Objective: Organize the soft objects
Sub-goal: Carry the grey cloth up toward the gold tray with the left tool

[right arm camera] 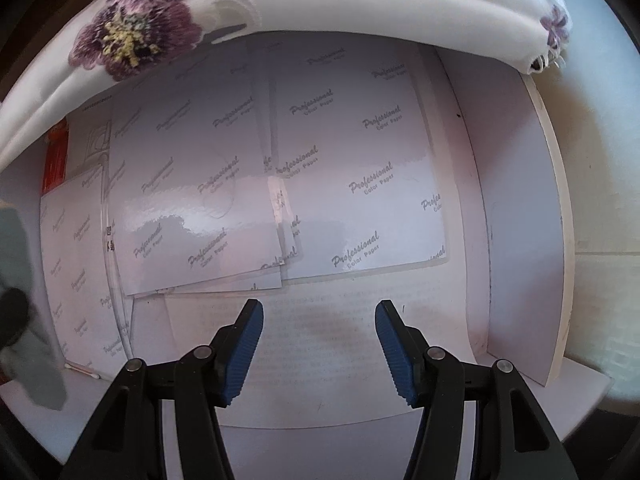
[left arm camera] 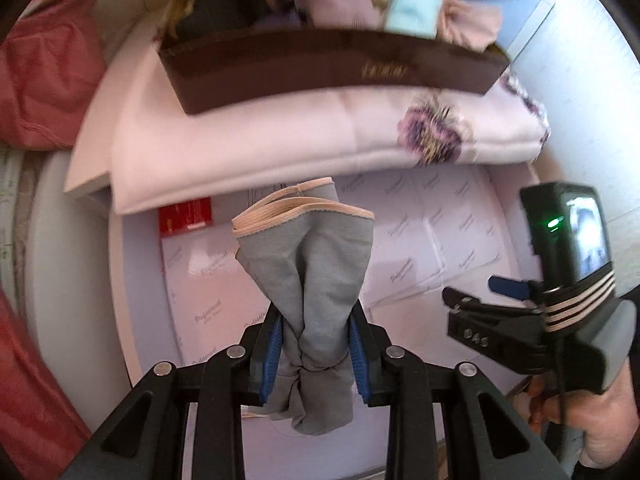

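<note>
Left gripper (left arm camera: 316,356) jaws pinch grey garment (left arm camera: 308,264); right gripper (right arm camera: 320,344) jaws apart, empty

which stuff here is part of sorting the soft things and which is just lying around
Part of the job:
- grey garment, bunched between the left gripper pads
- brown box of folded fabrics
- floral folded cloth under the box
- right gripper, open and empty

Just lying about:
- glossy paper sheets
- red packet
- pink fabric at the left edge
</note>
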`<state>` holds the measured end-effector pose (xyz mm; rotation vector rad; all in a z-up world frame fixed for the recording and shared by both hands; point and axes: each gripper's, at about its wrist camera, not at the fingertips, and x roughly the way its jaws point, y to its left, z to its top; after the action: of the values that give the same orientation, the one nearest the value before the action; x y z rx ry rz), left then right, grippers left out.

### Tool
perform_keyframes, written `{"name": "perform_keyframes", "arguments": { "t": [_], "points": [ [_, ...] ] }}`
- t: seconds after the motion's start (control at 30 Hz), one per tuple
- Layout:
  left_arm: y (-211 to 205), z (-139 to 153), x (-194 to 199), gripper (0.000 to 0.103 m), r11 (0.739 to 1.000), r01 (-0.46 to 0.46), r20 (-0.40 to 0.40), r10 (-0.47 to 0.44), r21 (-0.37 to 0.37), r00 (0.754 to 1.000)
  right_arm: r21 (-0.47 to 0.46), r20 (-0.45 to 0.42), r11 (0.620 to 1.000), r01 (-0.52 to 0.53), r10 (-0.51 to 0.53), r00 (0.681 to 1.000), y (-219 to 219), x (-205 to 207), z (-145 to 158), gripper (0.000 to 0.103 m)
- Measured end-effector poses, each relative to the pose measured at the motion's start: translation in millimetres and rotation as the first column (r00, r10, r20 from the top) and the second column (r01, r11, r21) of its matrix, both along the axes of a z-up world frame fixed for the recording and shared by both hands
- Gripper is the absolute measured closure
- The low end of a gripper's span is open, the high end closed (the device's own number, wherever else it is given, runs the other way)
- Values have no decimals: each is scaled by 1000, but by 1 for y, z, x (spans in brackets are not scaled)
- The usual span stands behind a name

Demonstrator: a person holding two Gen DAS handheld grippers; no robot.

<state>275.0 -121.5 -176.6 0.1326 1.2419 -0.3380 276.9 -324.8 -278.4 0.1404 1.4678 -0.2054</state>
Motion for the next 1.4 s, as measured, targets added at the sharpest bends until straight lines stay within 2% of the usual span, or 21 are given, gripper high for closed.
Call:
{"name": "perform_keyframes", "arguments": {
  "t": [0.2, 0.53, 0.9, 1.4],
  "points": [
    [7, 30, -9, 73, 999, -35, 134, 38, -26, 990, -4, 0, 1000, -19, 19, 1000, 8, -2, 2, 44],
    [22, 62, -22, 73, 993, -95, 248, 109, -65, 963, 0, -14, 999, -54, 54, 998, 28, -10, -3, 45],
    [36, 77, -33, 73, 983, -157, 297, 180, -98, 938, -21, -3, 996, -92, 92, 996, 44, -14, 3, 46],
    [54, 93, -45, 73, 962, -235, 322, 268, -137, 908, -14, -5, 995, -98, 98, 995, 40, -13, 0, 47]
  ]
}}
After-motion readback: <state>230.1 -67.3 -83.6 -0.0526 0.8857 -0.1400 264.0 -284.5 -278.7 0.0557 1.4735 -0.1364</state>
